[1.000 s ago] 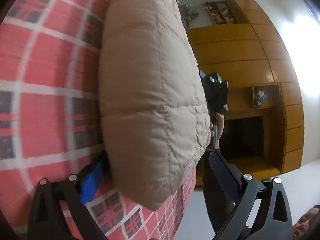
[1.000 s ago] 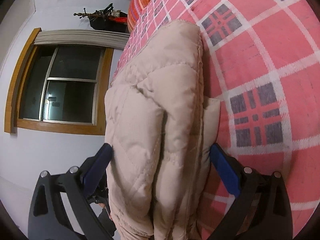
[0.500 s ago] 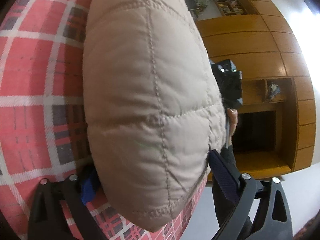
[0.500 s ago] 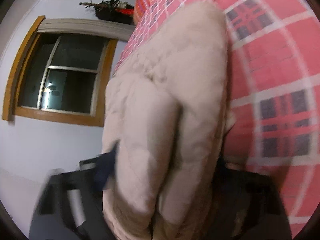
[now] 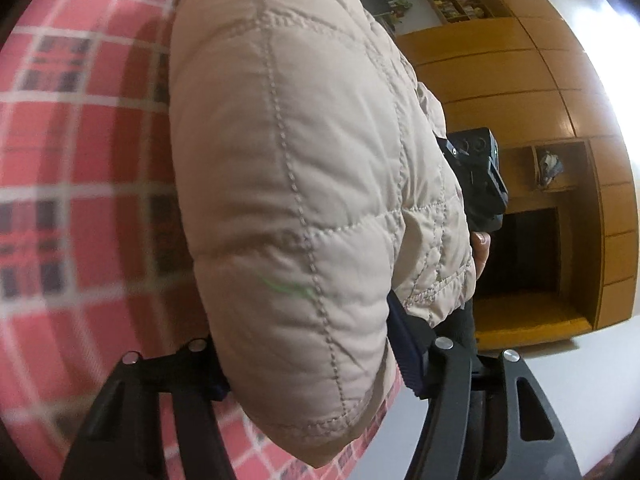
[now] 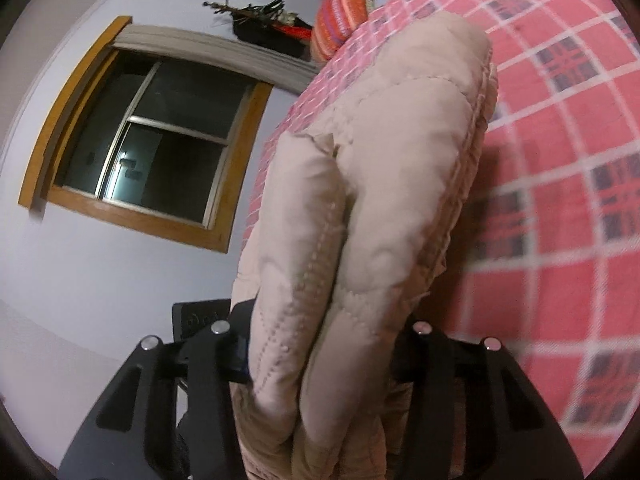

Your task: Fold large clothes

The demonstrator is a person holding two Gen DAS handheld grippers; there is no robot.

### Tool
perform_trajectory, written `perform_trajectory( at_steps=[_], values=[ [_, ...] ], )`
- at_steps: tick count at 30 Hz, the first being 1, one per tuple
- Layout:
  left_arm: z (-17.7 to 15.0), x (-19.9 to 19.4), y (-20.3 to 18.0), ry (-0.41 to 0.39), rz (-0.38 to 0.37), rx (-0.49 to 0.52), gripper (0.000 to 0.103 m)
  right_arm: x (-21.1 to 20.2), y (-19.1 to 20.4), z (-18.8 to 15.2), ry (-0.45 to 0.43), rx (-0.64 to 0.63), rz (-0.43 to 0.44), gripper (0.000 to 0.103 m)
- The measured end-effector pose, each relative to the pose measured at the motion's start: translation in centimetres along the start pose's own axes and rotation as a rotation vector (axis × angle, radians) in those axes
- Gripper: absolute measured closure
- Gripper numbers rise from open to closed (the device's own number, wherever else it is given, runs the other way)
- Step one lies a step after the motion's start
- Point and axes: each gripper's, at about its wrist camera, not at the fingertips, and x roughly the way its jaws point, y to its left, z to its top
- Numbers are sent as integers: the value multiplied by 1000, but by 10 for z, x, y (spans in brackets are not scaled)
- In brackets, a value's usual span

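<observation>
My left gripper is clamped on one thick edge of a beige quilted jacket, the puffy fabric bulging out between its two black jaws. My right gripper grips the opposite end of the same jacket, pinching what looks like two or three stacked layers. The jacket hangs between the two grippers just above a bed covered in a red plaid sheet; motion blur leaves me unsure whether its far edge touches the sheet.

To do this step well, I judge I should keep both ends level, hold the layers pinched together so none slips out, and lay the bundle flat so the fold lands square.

Beyond the jacket, the left view shows the other handheld unit and a wooden wall cabinet. The right view shows a dark window and a striped orange cushion at the bed's far end. Nothing lies on the sheet near the jacket.
</observation>
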Motion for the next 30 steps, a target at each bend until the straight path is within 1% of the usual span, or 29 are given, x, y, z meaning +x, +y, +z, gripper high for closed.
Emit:
perform_trajectory(
  at_steps=[4, 5, 6, 9, 12, 15, 17, 21, 24, 26, 27, 28, 29, 30],
  values=[
    [-36, -37, 1, 5, 36, 10, 40, 23, 26, -33, 35, -25, 30, 58],
    [-43, -44, 3, 5, 42, 10, 40, 27, 30, -40, 44, -27, 39, 58],
    [-56, -56, 7, 3, 51, 7, 40, 34, 35, -48, 54, -29, 53, 58],
    [-84, -77, 19, 1, 68, -2, 40, 62, 47, -76, 92, -37, 82, 58],
    [-118, -93, 40, 2, 83, -32, 40, 90, 52, -101, 142, -38, 84, 58],
    [-137, -97, 65, -2, 81, -65, 39, 115, 47, -118, 182, -20, 82, 58],
    [-141, -94, 78, -16, 55, -86, 38, 124, 36, -123, 184, 7, 83, 57],
    [-144, -86, 88, -50, 16, -64, 28, 123, 19, -124, 172, 42, 72, 52],
    [-151, -88, 94, -76, -9, -62, 28, 121, 30, -129, 171, 32, 42, 48],
    [-154, -95, 101, -78, -23, -70, 28, 121, 35, -129, 170, 26, 25, 41],
    [-155, -97, 102, -82, -21, -73, 27, 123, 41, -128, 164, 28, 15, 39],
    [-159, -101, 103, -87, -13, -75, 26, 121, 40, -128, 159, 28, 2, 33],
    [-160, -107, 103, -102, 10, -81, 21, 118, 42, -127, 146, 24, -31, 28],
    [-160, -115, 104, -126, 55, -92, 17, 111, 44, -127, 131, 21, -55, 27]
  ],
)
